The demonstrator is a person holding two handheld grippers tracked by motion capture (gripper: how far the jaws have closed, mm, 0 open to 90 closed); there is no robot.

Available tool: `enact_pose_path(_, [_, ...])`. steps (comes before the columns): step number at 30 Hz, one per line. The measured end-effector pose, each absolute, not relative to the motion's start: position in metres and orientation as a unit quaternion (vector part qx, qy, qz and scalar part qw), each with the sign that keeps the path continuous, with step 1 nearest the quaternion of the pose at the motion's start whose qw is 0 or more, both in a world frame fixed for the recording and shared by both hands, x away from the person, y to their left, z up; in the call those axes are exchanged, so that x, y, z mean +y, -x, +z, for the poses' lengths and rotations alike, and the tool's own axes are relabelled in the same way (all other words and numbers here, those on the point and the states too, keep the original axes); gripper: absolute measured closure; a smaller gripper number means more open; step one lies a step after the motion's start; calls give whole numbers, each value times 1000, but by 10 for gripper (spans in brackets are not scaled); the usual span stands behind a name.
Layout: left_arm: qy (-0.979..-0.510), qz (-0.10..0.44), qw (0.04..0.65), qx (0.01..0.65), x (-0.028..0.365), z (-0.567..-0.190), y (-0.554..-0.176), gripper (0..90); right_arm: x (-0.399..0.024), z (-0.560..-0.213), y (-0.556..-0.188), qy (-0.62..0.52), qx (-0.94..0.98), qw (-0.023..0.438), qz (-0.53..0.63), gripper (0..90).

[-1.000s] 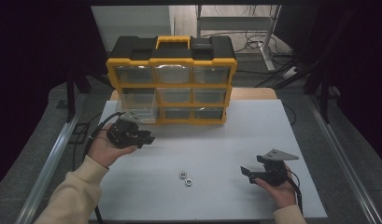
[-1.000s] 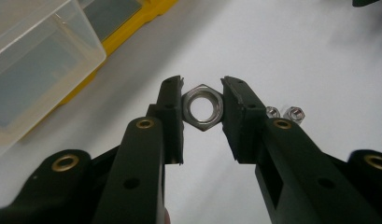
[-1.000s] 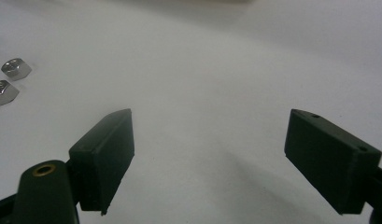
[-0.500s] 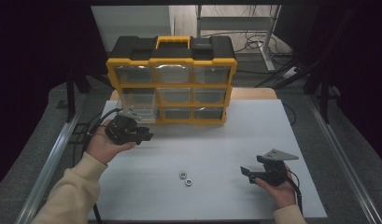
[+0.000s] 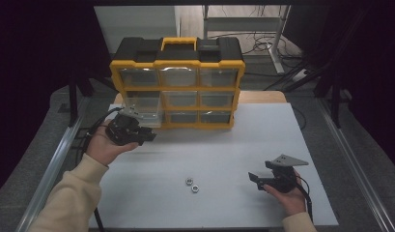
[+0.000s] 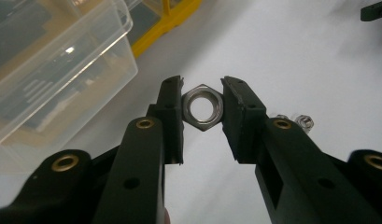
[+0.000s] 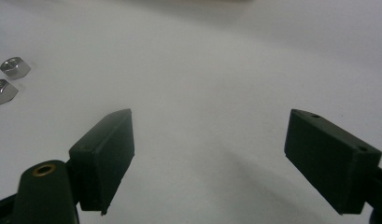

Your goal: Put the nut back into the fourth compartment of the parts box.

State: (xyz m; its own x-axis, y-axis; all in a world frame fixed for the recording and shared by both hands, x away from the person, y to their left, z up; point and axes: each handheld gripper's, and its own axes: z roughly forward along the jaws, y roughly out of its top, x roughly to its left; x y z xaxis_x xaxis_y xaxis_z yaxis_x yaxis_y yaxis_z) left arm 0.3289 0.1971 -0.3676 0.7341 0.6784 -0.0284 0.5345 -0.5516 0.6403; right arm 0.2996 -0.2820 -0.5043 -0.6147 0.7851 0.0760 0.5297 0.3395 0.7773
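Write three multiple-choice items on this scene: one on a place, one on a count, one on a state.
1. Where does the pulled-out clear drawer sit in the yellow organiser?
A. left column, middle row
B. right column, top row
C. middle column, bottom row

2. How many loose nuts lie on the table?
A. none
B. two
C. five

3. What is the left gripper doing?
A. open, nothing in it
B. clamping a hex nut
C. gripping the drawer

Key: 1 A, it juts out at the organiser's left; 2 B, a pair lies mid-table; 3 B, the jaws press the nut's flats.
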Motion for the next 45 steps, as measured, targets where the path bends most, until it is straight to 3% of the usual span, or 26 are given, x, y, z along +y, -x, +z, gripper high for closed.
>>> enact_pose_path(45, [-865, 137, 323, 359, 209, -338, -344, 698, -283, -504, -300, -409, 802, 158, 406, 167])
